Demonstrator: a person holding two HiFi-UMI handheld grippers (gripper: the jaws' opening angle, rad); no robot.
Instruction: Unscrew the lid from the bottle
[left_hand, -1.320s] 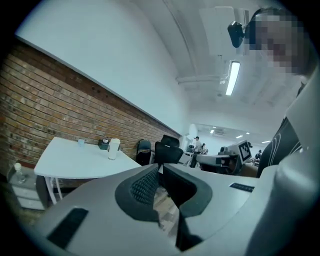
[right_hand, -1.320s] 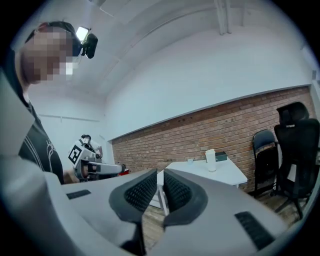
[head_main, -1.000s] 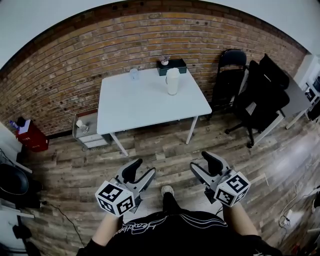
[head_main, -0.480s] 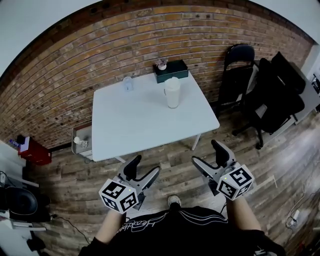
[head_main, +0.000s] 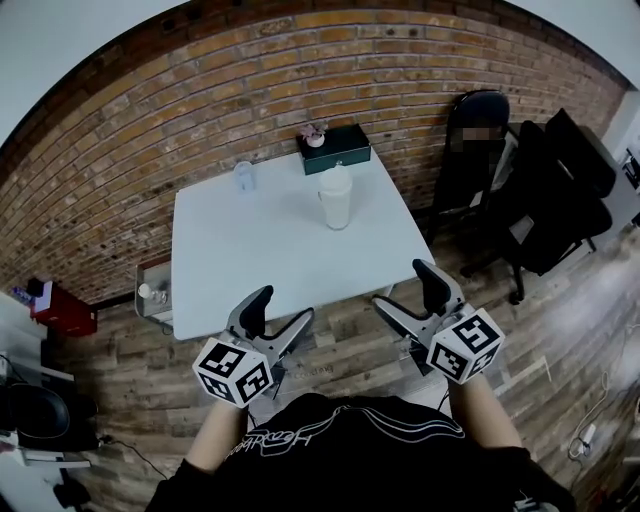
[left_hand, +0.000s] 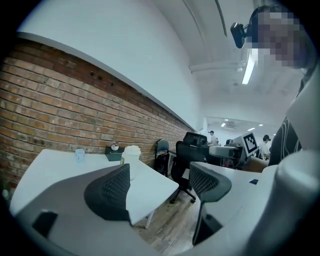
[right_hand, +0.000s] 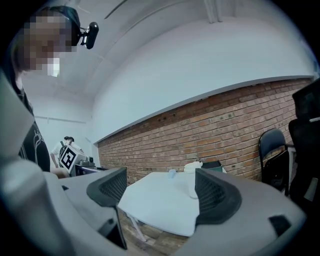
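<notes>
Bottle (head_main: 335, 196): stood upright at the far side of the tabletop (head_main: 250, 250), lid (head_main: 335, 171) on.
Left gripper (head_main: 282, 308): fingers had just been opening, spread wide, empty.
Right gripper (head_main: 404, 286): fingers had just been opening, spread wide, empty.
Bearing: Bottle lay ahead, well apart, between both grippers; neither clearly nearer.

The head view looks steeply down on the table (head_main: 260, 240); both gripper views face it low, almost level.

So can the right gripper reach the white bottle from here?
Probably not yet: the bottle stands far across the table, past the right gripper. Nothing blocks the way, and its empty jaws have just been opening.
</notes>
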